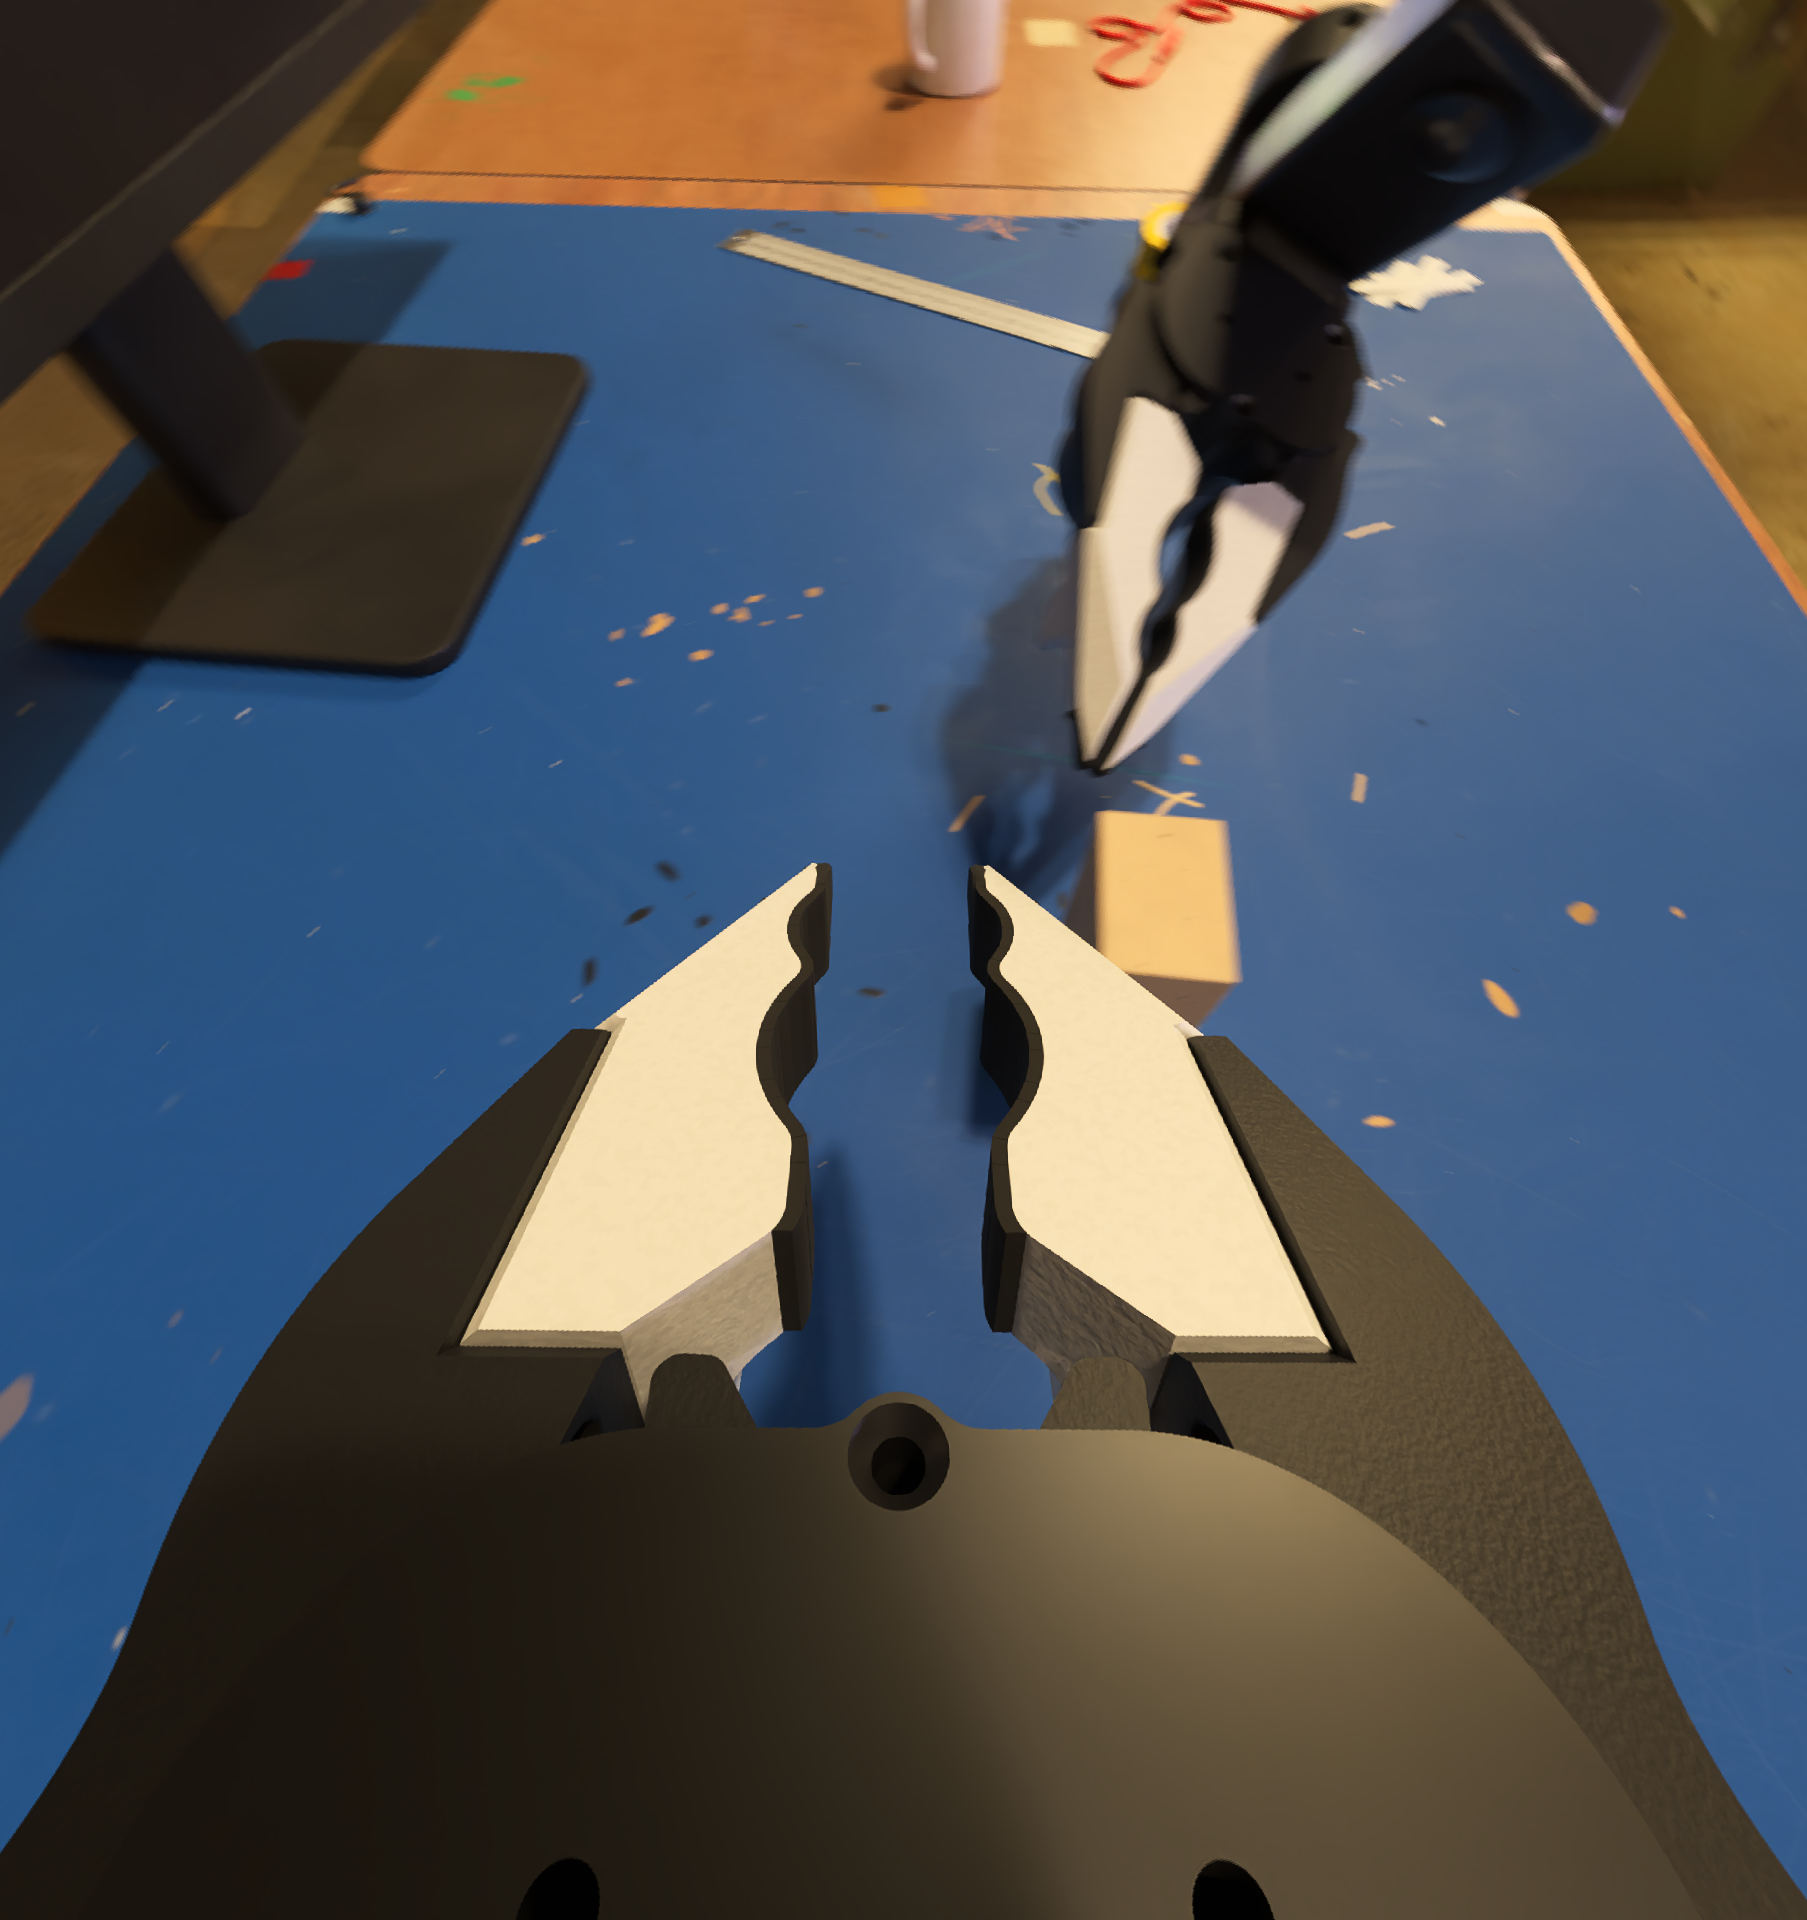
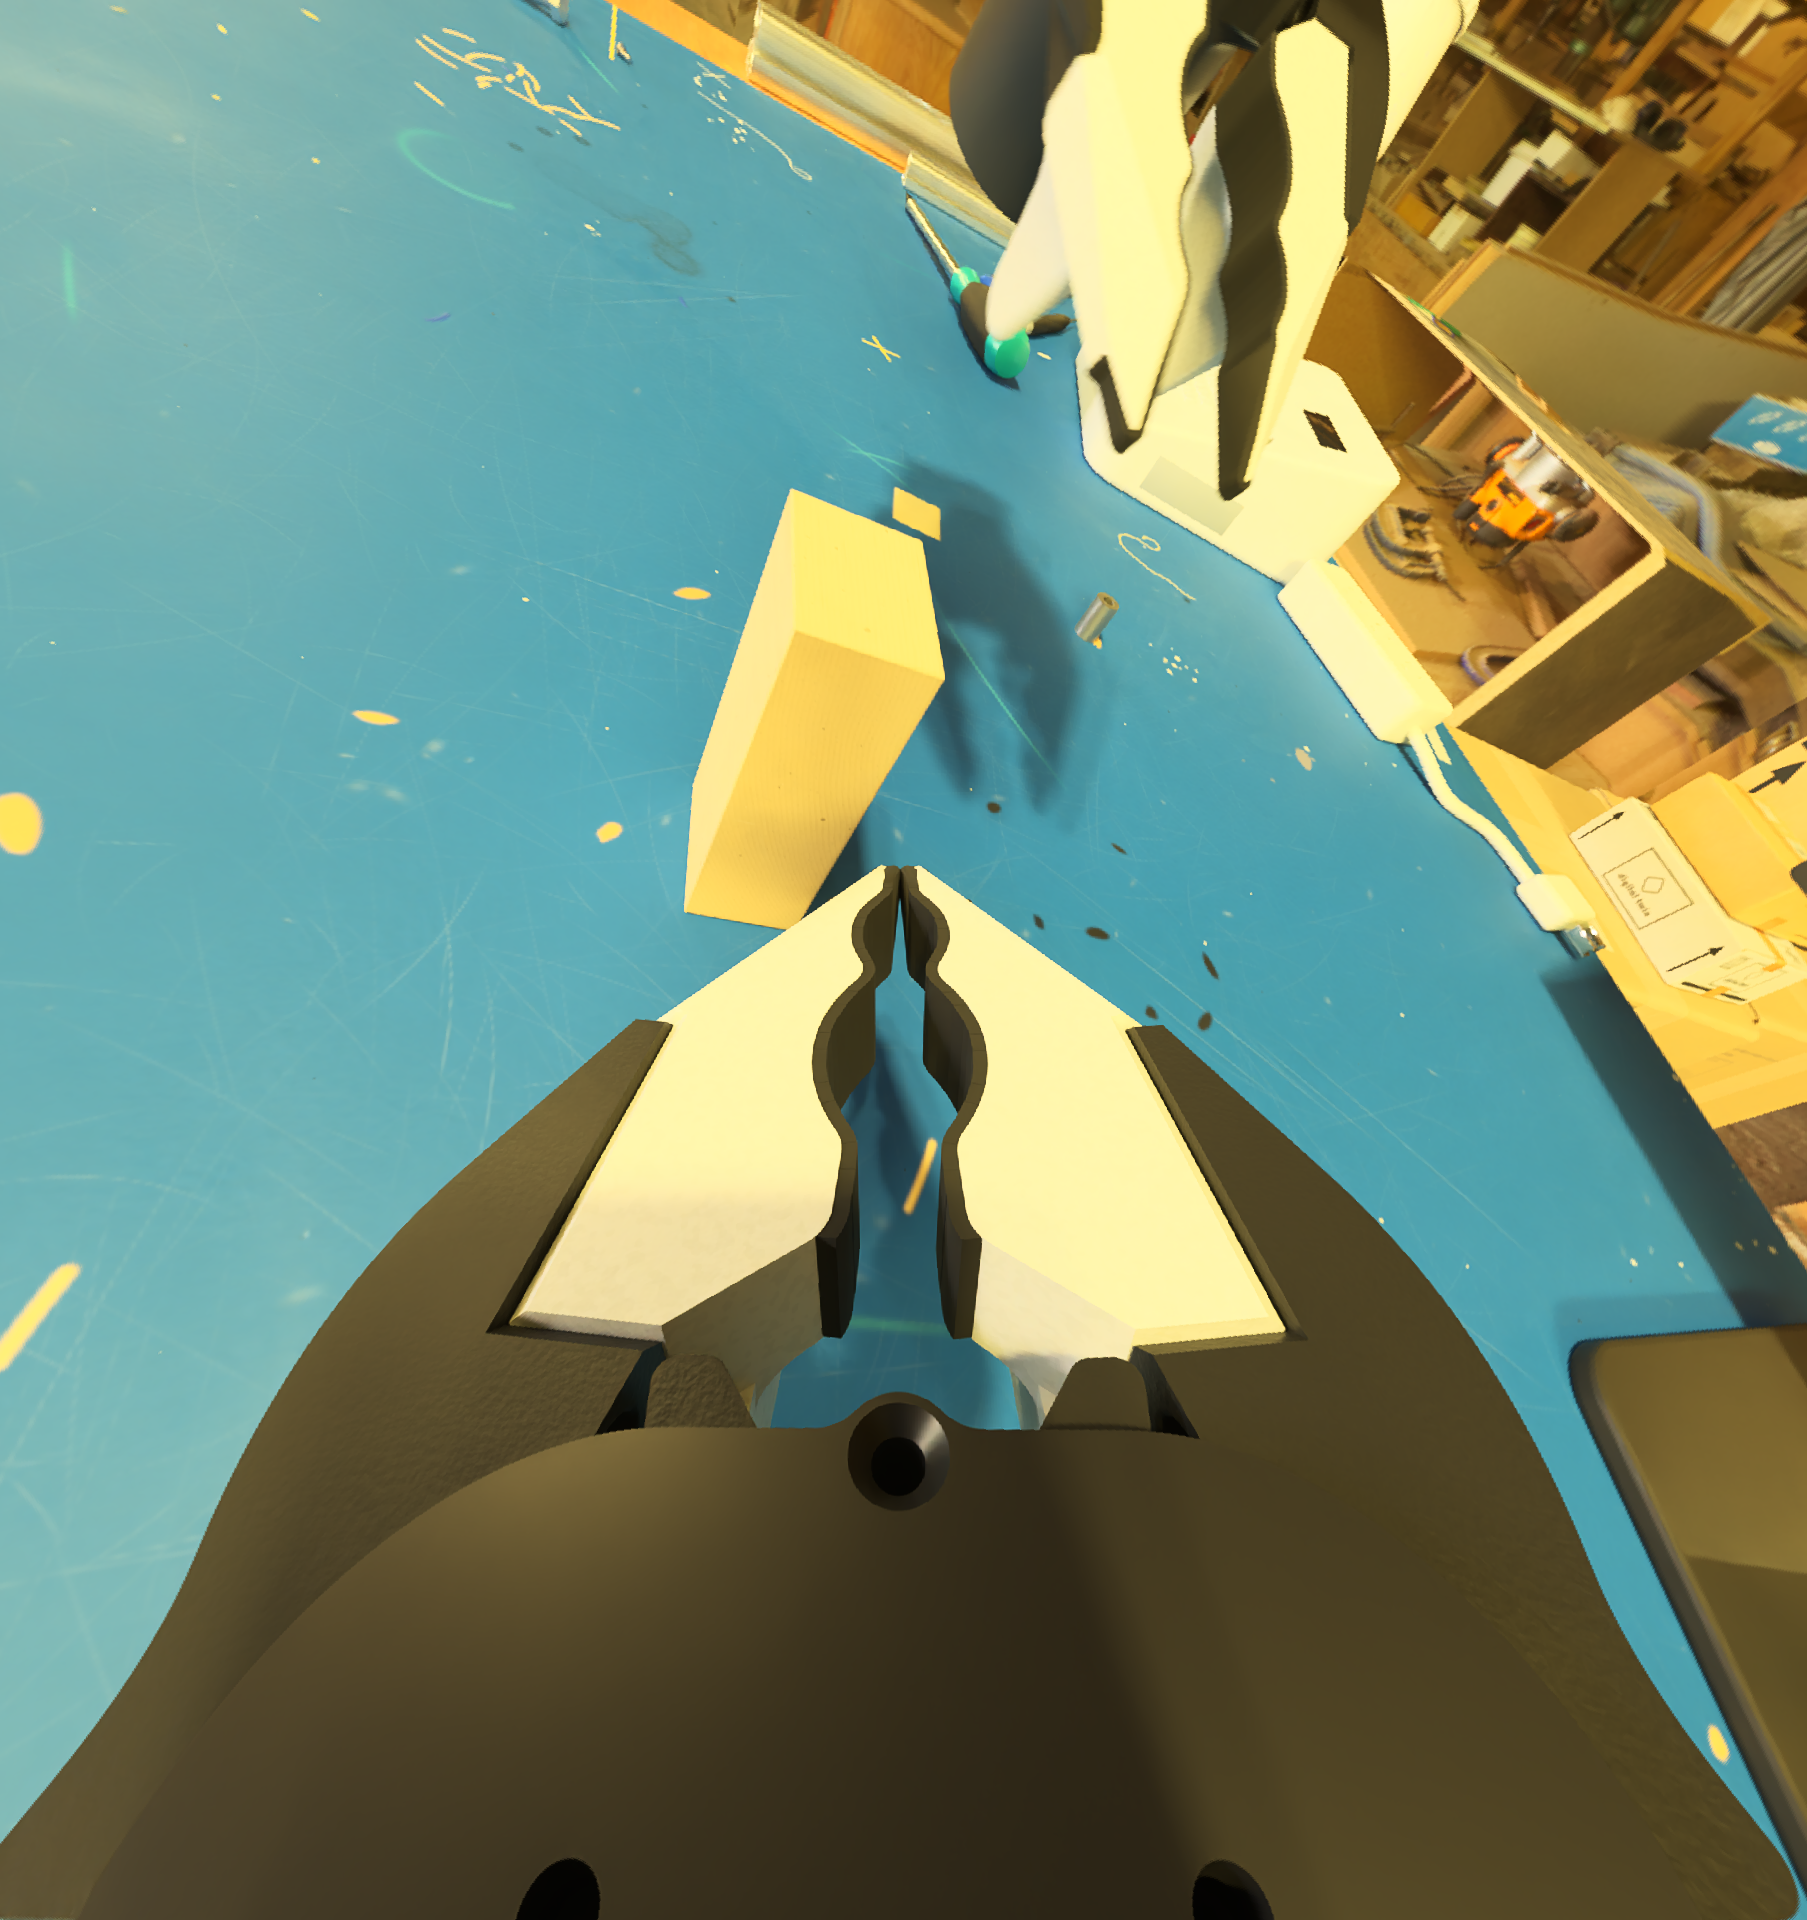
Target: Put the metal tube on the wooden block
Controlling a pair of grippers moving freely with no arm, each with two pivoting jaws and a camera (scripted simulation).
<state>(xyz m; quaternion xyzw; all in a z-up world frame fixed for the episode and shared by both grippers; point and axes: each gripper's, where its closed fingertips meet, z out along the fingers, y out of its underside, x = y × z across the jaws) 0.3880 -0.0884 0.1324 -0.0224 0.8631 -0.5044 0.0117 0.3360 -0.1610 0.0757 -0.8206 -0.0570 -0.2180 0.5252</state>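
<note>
The wooden block is a pale rectangular block lying on the blue mat. It also shows in the left wrist view, just right of my left fingertips. The metal tube is a small grey cylinder lying on the mat to the right of the block and apart from it. It does not show in the left wrist view. My right gripper is shut and empty, with its tips just short of the block's near end. My left gripper is open and empty above the mat. It also shows in the right wrist view, beyond the tube.
A dark monitor stand sits at the left and a metal ruler lies at the back. A white mug stands farther off. A white box and a teal-handled screwdriver lie beyond the block. The mat's edge runs along the right.
</note>
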